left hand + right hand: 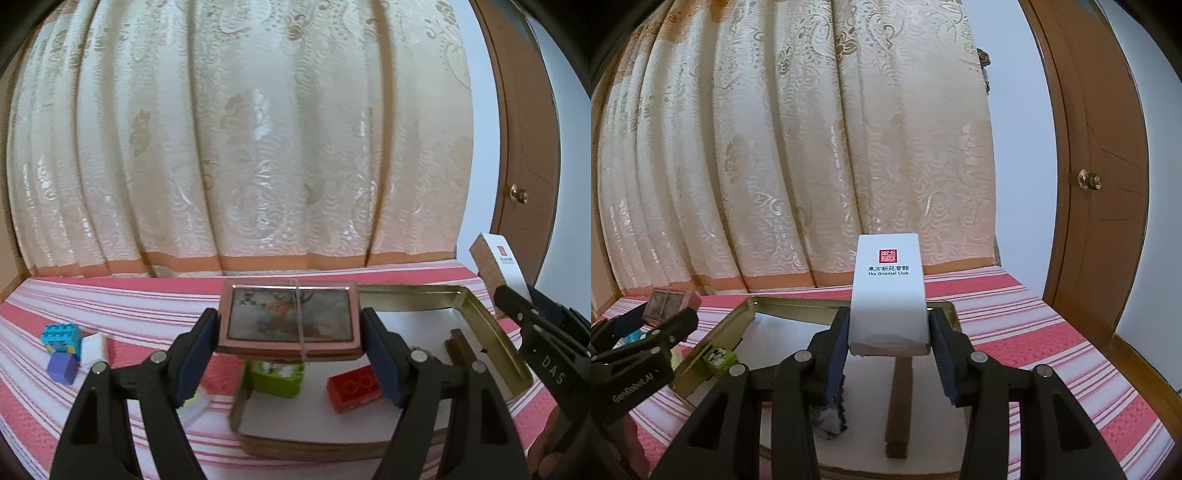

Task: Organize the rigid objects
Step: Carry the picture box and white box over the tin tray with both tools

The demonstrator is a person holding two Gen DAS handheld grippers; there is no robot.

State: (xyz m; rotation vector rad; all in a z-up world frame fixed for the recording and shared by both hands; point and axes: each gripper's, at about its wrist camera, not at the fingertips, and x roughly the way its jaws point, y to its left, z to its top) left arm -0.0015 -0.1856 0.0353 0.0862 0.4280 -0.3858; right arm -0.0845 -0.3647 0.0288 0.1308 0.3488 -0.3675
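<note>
Left gripper clamps pink tin by its short sides, held level above near-left corner of open gold tray. Green block and red brick sit under it inside tray; white lining between them is free. Right gripper pinches white box upright, tilted slightly, over tray middle above brown stick. Both grippers angle gently downward, side by side, apart. Blue and purple blocks lie out left on striped cloth.
</note>
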